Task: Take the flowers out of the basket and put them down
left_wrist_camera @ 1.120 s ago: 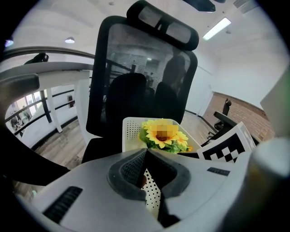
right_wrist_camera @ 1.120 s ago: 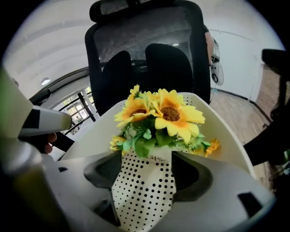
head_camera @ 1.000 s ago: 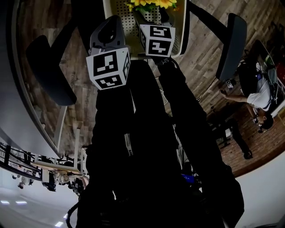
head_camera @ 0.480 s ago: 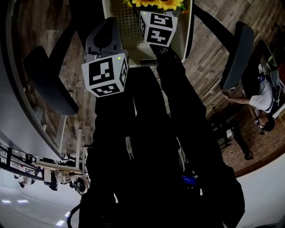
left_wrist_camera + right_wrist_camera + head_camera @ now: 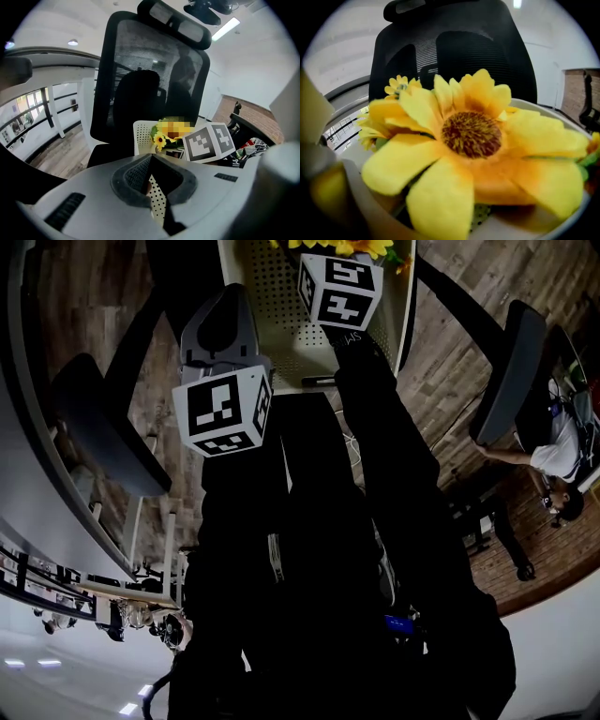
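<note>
Yellow sunflowers (image 5: 361, 247) stand in a white perforated basket (image 5: 272, 296) at the top of the head view. My right gripper (image 5: 339, 273) reaches into them from below, its marker cube just under the blooms. One big sunflower (image 5: 471, 136) fills the right gripper view and hides the jaws, which are opening; I see no pad pressing on it. My left gripper (image 5: 220, 329) sits on the basket's left side. In the left gripper view its pads (image 5: 136, 173) close on the perforated basket wall (image 5: 157, 201), with the flowers (image 5: 164, 136) beyond.
The basket rests on a black office chair whose backrest (image 5: 140, 79) rises behind it, with armrests at left (image 5: 103, 418) and right (image 5: 511, 371). A grey desk edge (image 5: 37, 456) curves at the left. A person (image 5: 562, 456) is at the far right on the wooden floor.
My right gripper has pushed forward toward the flowers, its cube now closer to the blooms. The left gripper stays at the basket's side.
</note>
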